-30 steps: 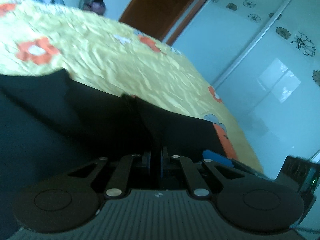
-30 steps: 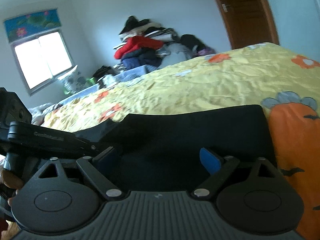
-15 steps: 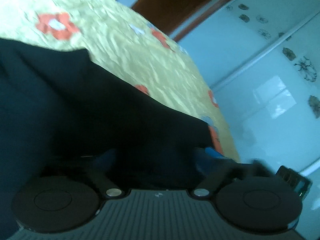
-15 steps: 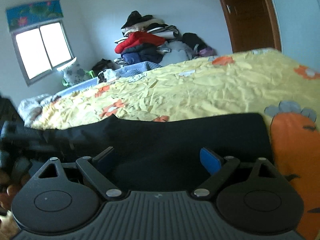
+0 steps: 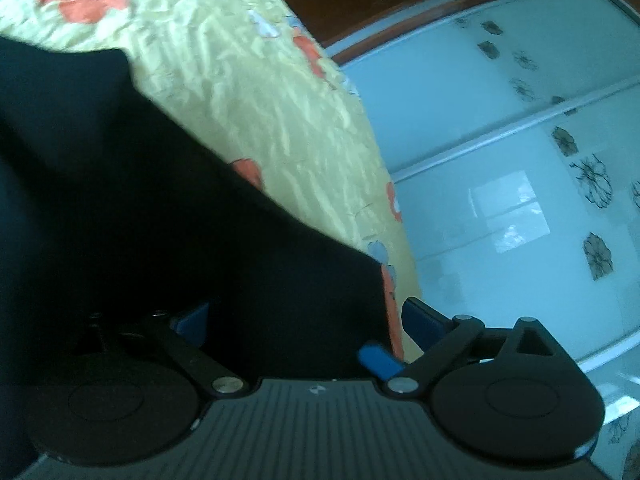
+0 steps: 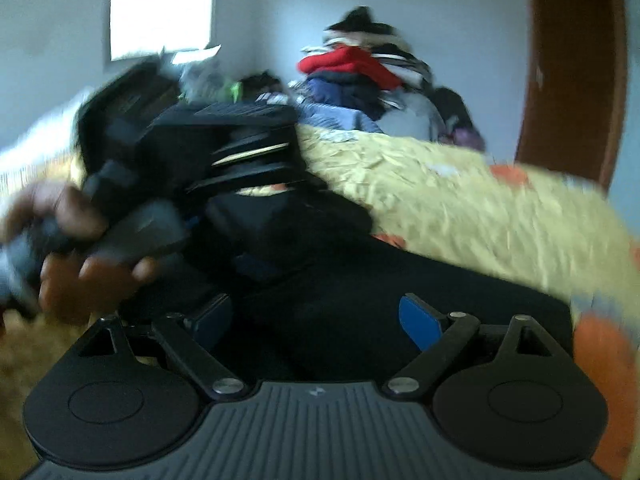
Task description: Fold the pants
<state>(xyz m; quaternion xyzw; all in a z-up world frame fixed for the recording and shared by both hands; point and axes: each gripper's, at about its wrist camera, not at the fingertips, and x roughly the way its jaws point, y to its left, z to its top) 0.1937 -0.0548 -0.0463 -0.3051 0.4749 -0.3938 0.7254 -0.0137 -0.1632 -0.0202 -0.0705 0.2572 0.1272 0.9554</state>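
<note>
Black pants point(image 5: 168, 216) lie folded on the yellow flowered bedspread point(image 5: 256, 92). My left gripper point(image 5: 306, 318) is open just above the pants near their right edge, nothing between its blue pads. In the right wrist view the pants point(image 6: 360, 280) fill the middle, and my right gripper point(image 6: 316, 320) is open and empty over them. The left gripper, held in a hand point(image 6: 68, 248), shows there blurred at the left, above the pants.
A glass wardrobe with flower prints point(image 5: 520, 160) stands beside the bed's right edge. A brown door point(image 6: 572, 64) is at the back right. A pile of clothes point(image 6: 360, 80) and a window point(image 6: 160, 8) lie beyond the bed.
My left gripper opened and let go of the pants fold, which now lies flat. The right gripper stayed open and swung; the left hand moved up into its view.
</note>
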